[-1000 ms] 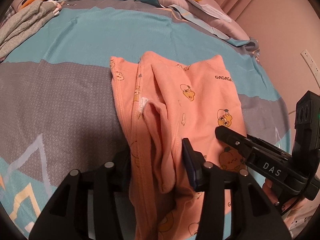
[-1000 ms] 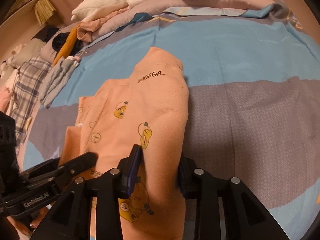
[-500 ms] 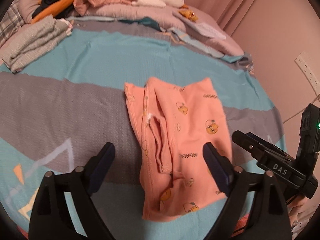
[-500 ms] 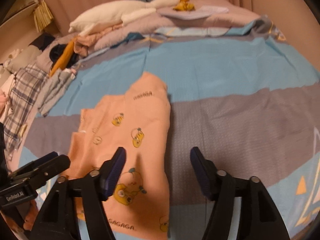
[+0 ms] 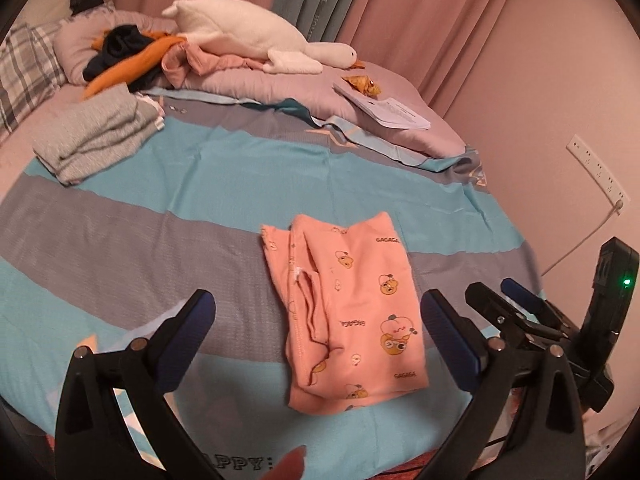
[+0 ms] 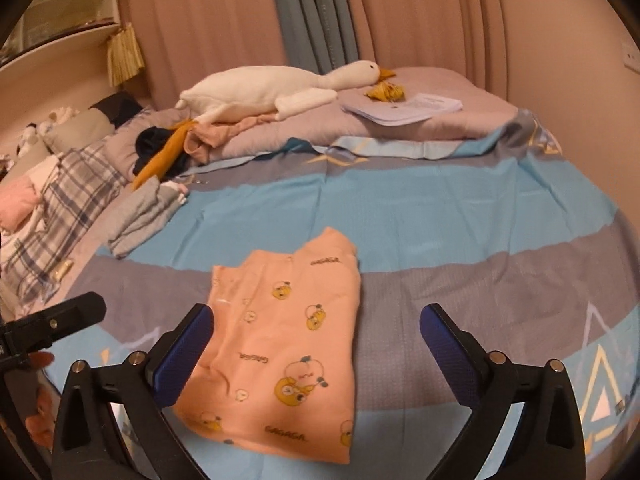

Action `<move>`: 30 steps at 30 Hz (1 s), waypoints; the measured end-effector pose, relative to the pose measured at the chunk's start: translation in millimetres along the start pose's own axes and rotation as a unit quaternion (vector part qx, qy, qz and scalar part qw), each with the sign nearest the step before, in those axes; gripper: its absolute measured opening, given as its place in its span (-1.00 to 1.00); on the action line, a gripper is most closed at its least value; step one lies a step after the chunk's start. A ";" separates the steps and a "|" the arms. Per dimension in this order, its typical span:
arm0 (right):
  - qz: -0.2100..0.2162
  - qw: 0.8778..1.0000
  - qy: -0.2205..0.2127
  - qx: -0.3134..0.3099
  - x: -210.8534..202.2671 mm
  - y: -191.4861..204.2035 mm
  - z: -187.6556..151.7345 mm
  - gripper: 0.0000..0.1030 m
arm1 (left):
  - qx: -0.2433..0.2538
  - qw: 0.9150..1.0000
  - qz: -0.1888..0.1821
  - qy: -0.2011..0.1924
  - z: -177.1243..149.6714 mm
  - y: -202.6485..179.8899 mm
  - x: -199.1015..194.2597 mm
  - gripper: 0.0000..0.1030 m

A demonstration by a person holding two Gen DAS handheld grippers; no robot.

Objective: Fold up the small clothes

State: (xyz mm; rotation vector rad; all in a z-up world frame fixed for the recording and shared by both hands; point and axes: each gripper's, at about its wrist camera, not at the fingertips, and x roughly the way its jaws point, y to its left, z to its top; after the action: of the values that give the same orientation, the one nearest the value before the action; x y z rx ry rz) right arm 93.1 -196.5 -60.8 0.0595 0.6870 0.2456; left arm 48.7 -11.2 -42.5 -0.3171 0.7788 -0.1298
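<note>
So the pink garment [image 5: 348,316] is lying flat on the bed [image 5: 168,248], folded into a long, roughly rectangular packet. It sits across the grey stripe of the bedspread, with its near end reaching onto the blue stripe closest to the cameras. The fabric is a peachy pink with little yellow cartoon characters and "GAGAGA" printed here and there in dark letters. Its right edge is a clean, straight fold. The left side is messier: a doubled-over strip with a seam runs along it, and a narrow layer underneath sticks out past the top layer at the far end. The near edge is a bit uneven.

Both grippers sit above the near end of the garment, not touching it. The left gripper [image 5: 320,320] has its jaws spread wide, having just been opening, with nothing pinched between the blue pads. Same for the right gripper [image 6: 316,332]: jaws just been opening, now wide apart and empty, the garment showing on the bed between and below them.

Beyond the garment, to the left, there's a folded grey stack [image 5: 96,136]. Further back a white plush goose [image 5: 256,36] lies on a heap of clothes, and some papers [image 5: 388,112] rest on the pillow to the right of the goose.
</note>
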 end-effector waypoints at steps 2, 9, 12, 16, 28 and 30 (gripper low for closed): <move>-0.005 1.000 0.000 -0.006 -0.8 3.5 -2.1 0.98 | 0.004 1.000 0.009 -0.001 -2.7 0.2 -1.5 0.99; -0.028 0.999 0.007 -0.023 -0.8 11.1 -9.2 0.98 | 0.020 0.999 0.027 0.017 -14.2 2.5 4.4 0.99; -0.027 0.999 0.008 -0.021 -2.3 12.1 -10.4 0.98 | 0.021 0.999 0.023 0.023 -17.3 2.5 4.3 0.99; -0.027 0.999 0.009 -0.022 -2.9 12.3 -12.1 0.98 | 0.030 0.999 0.027 0.029 -20.0 0.2 6.0 1.00; -0.033 0.999 0.013 -0.017 -3.9 12.7 -16.8 0.98 | 0.044 0.998 0.038 0.037 -27.2 -2.1 9.1 0.99; -0.034 0.999 0.013 -0.021 -4.1 13.6 -17.7 0.98 | 0.039 0.998 0.038 0.040 -27.7 -0.8 10.1 0.99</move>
State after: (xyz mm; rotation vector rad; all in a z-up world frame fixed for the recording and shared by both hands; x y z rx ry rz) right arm 76.1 -184.8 -70.1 -0.0072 0.7082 0.1951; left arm 36.2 -20.8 -67.4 -0.2081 0.8620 -0.1017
